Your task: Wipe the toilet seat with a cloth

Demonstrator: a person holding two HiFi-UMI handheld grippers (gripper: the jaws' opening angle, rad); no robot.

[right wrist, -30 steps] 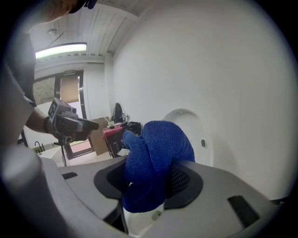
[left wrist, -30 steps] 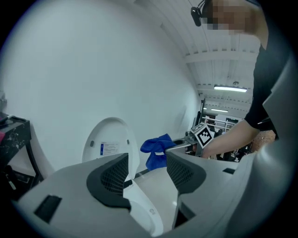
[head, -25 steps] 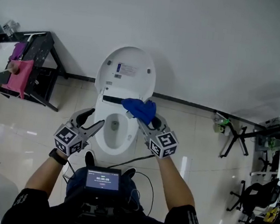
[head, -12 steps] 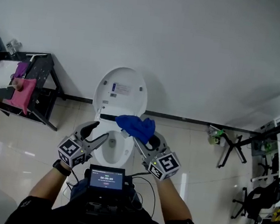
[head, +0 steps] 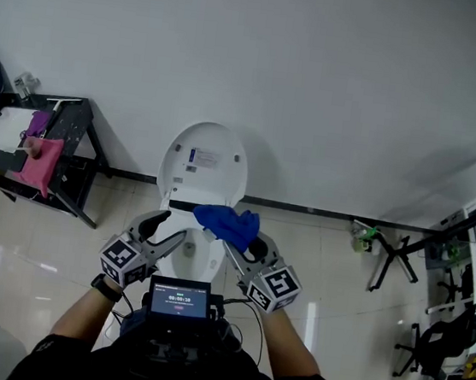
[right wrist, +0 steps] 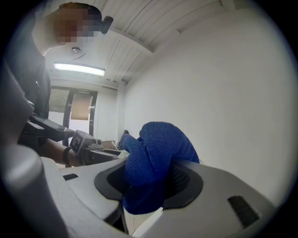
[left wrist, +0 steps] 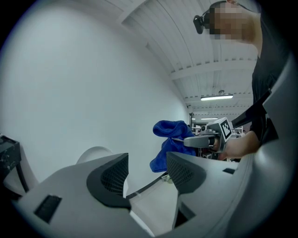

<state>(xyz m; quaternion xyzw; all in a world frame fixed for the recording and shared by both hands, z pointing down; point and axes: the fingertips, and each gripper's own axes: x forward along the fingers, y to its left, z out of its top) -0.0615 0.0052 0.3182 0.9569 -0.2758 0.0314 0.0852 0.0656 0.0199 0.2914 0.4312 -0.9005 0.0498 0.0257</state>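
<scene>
Head view showed the blue cloth (head: 227, 223) bunched in the air over the back of the toilet bowl (head: 197, 260), just in front of the raised lid (head: 205, 159), which leaned on the white wall (head: 320, 83). The right gripper (head: 234, 239) was clenched on the cloth, with folds spilling out above and below its jaws. The left gripper (head: 171, 226) was beside it over the bowl's left rim, jaws released and apart, clear of the cloth. What lay in the bowl could not be made out. Open tiled floor (head: 332, 265) stretched to the right as far as a black stand (head: 394, 247). To the left, a black rack (head: 71, 147) against the wall carried a pink cloth (head: 39, 160).
</scene>
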